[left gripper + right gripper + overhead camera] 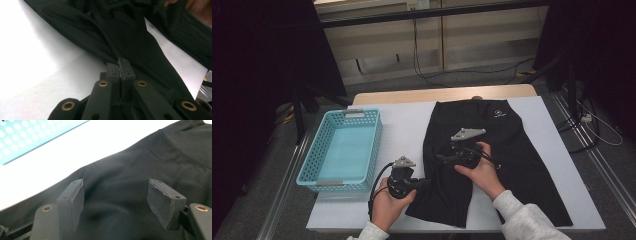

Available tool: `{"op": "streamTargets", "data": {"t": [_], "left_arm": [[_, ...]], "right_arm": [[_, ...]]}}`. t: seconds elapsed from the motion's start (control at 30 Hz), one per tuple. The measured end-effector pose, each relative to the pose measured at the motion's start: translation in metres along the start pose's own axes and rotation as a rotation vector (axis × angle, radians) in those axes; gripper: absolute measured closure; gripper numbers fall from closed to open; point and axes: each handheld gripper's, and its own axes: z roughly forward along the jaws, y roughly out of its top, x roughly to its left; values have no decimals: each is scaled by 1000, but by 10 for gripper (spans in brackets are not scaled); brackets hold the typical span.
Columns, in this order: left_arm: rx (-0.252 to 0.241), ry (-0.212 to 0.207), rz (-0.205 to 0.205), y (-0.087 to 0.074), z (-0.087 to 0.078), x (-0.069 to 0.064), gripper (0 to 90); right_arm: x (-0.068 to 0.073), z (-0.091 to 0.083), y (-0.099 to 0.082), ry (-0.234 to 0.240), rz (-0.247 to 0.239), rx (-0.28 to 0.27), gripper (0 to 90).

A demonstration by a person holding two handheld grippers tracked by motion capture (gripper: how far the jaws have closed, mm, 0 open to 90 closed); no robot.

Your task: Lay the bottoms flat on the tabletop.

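Step in hand: While the left tool (419, 183) pinched the left edge of the black shorts (492, 160), the job looked like folding them; I judged the pinch should stay firm and the lift low.
Shorts: lay flat on the white counter (402, 125), right of the blue basket (343, 150).
Right tool (443, 156): jaws wide apart, nothing between them, over the fabric's middle.
Hands: left low at the near edge, right hand (482, 170) resting on the cloth.
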Motion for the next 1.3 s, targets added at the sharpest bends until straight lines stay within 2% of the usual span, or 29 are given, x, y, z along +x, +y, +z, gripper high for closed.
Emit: {"op": "streamTargets", "data": {"t": [0.1,0.23,0.33,0.53,0.73,0.8,0.87,0.97,1.07,1.13,1.2,1.3], "left_arm": [[-7,-10,-4,0,0,1,889],[-14,-10,2,-1,0,0,888],[-11,-11,1,0,0,0,888],[-13,-27,8,-1,5,-3,886],[-21,-25,-1,-1,4,0,886],[-24,-27,-4,-1,4,1,886],[-25,-29,-6,-1,5,1,886],[-25,-36,-6,0,6,0,887],[-36,-45,-3,3,7,0,887],[-47,-59,-4,4,8,-1,887],[-55,-75,-12,6,12,-1,887],[-62,-86,-2,10,19,-6,888]], "right_arm": [[2,9,4,15,16,-1,297],[5,19,8,48,34,26,266],[8,24,13,45,20,19,255],[11,41,21,55,22,37,232],[14,68,19,35,12,111,247],[14,73,16,12,-4,134,294],[13,73,14,-39,-43,122,458],[5,68,14,-68,-27,124,688],[-6,58,15,-53,10,101,824],[-14,47,14,-62,27,76,865],[-22,34,12,-64,47,54,867],[-34,14,6,-79,64,30,884]]}}
